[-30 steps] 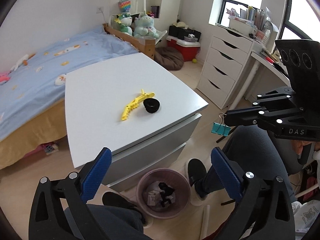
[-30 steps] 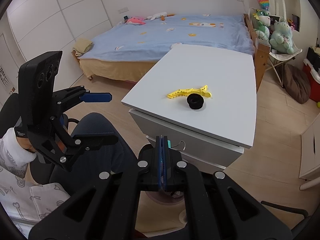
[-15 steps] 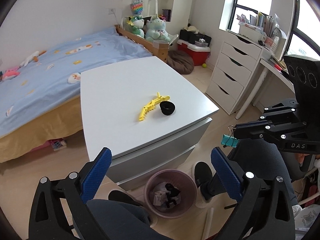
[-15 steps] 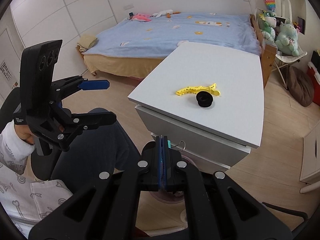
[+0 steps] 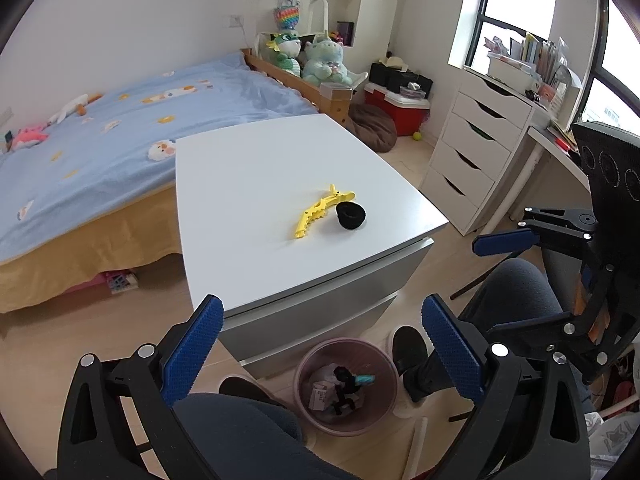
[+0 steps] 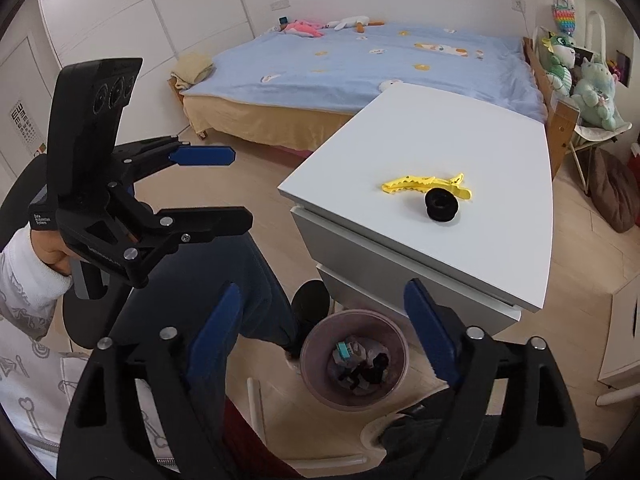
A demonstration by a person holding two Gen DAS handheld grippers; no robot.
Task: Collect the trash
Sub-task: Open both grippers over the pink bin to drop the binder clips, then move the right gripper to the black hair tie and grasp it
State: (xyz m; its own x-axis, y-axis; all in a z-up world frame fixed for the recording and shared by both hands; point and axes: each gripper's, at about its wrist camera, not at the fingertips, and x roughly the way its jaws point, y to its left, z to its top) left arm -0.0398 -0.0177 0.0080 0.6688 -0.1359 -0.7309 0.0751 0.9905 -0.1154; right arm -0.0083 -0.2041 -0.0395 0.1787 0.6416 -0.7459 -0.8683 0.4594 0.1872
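The right tongs (image 6: pixel 320 344) are now standing apart and empty above the pink bin (image 6: pixel 354 360) on the floor by the desk's near corner; half a second ago they were pinched shut on a teal binder clip (image 6: pixel 342 350), which is now lying inside the bin with the other scraps. That piece is collected. The left tongs (image 5: pixel 322 344) are hanging wide apart, also empty. A yellow hair clip (image 5: pixel 320 216) and a black ring (image 5: pixel 350 216) (touching each other) are waiting near the desk's (image 5: pixel 248 184) front edge, probably the next pickups.
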